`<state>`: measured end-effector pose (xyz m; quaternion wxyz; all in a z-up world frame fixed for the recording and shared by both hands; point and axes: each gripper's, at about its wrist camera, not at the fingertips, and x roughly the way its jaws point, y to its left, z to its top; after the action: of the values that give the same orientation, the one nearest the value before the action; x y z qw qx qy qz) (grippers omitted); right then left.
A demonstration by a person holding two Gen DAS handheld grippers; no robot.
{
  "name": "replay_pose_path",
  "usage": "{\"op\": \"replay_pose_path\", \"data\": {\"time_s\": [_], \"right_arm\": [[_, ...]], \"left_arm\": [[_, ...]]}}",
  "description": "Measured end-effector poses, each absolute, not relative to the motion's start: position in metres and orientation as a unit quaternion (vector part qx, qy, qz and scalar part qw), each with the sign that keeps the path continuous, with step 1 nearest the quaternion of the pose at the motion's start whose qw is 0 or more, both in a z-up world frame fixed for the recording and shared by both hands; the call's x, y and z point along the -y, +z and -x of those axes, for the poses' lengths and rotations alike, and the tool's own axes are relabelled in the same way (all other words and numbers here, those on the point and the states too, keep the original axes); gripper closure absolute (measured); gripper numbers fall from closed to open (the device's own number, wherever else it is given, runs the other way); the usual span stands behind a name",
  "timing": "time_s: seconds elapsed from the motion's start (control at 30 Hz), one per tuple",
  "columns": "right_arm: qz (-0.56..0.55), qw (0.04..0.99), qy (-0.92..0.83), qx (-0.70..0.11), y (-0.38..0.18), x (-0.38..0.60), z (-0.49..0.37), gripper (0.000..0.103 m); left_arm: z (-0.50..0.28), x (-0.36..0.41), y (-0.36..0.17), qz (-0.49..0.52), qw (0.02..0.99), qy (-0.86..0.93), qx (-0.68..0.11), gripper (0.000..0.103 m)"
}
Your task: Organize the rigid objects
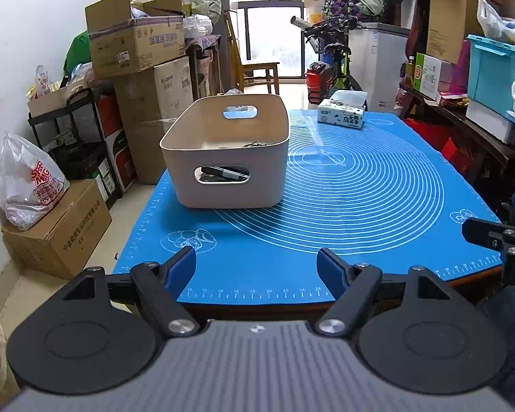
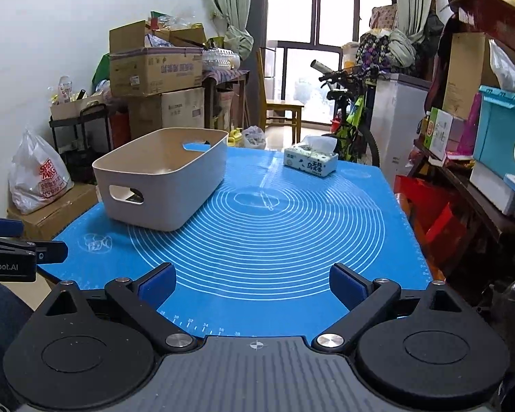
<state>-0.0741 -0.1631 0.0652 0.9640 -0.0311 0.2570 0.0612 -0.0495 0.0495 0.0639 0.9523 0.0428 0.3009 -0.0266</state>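
Observation:
A beige plastic bin (image 1: 228, 158) with handle cut-outs stands on the left part of the blue mat (image 1: 360, 206). Dark objects, among them a marker (image 1: 225, 173), lie inside it and show through the near cut-out. The bin also shows in the right wrist view (image 2: 161, 178), on the mat (image 2: 292, 233). My left gripper (image 1: 256, 267) is open and empty above the mat's near edge, well short of the bin. My right gripper (image 2: 252, 283) is open and empty above the near edge, right of the bin.
A tissue box (image 1: 341, 111) sits at the mat's far end, also in the right wrist view (image 2: 310, 161). Stacked cardboard boxes (image 1: 137, 55) and a plastic bag (image 1: 27, 182) stand left of the table. A bicycle (image 1: 333, 65) and shelves with boxes (image 1: 463, 79) stand right.

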Motion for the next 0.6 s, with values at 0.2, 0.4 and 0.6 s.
{"op": "replay_pose_path", "data": {"time_s": [0.2, 0.4, 0.6], "right_arm": [[0.03, 0.964, 0.061, -0.258, 0.066, 0.162, 0.085, 0.007], [0.034, 0.965, 0.063, -0.25, 0.073, 0.161, 0.094, 0.007], [0.036, 0.966, 0.069, -0.246, 0.077, 0.159, 0.099, 0.007]], "left_arm": [[0.057, -0.047, 0.067, -0.047, 0.954, -0.033, -0.295, 0.025], [0.062, -0.047, 0.069, -0.052, 0.955, -0.037, -0.29, 0.025], [0.065, -0.044, 0.072, -0.056, 0.956, -0.04, -0.287, 0.025]]}}
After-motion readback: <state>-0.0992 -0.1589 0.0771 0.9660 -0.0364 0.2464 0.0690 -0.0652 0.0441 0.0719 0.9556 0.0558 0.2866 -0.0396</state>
